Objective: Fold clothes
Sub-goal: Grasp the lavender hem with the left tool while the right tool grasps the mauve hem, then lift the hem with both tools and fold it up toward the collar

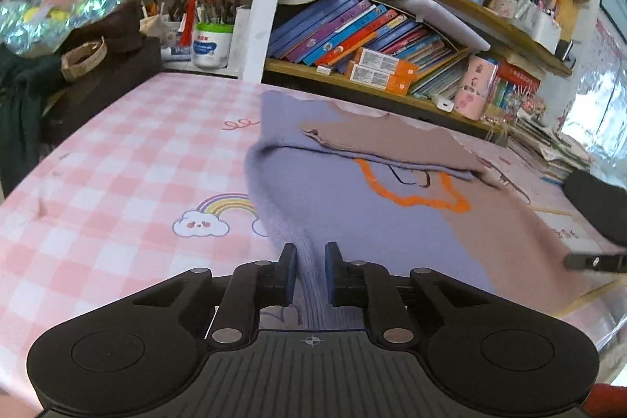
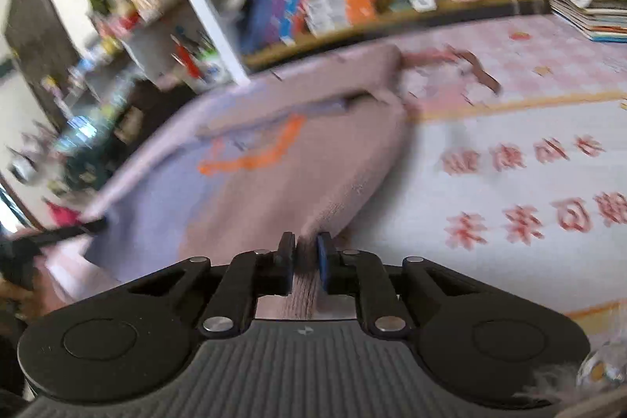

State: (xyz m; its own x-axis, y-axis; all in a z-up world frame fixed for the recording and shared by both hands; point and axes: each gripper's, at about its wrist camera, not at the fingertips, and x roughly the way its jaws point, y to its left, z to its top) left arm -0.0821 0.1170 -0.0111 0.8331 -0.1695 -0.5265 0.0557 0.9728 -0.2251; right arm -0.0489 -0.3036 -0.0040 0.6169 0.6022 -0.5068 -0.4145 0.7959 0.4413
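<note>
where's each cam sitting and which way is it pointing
Left wrist: rides the left gripper, looking down across the sweater toward the bookshelf; its fingers pinch the lilac hem, and the right gripper shows at right.
Right wrist: rides the right gripper, blurred, facing the same shelf; its fingers pinch the tan hem.
Shared: sweater, orange outline, pink tablecloth, shelf.

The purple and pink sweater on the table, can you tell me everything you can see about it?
The soft knitted sweater is lavender-purple on one side and dusty pink on the other, with an orange outline and thin dark lines drawn on it. It lies on the pink checked tablecloth, its far part already folded over on top. The left gripper pinches the ribbed purple edge, and the right gripper pinches the ribbed pink edge. Both near corners rise slightly toward the grippers.
</note>
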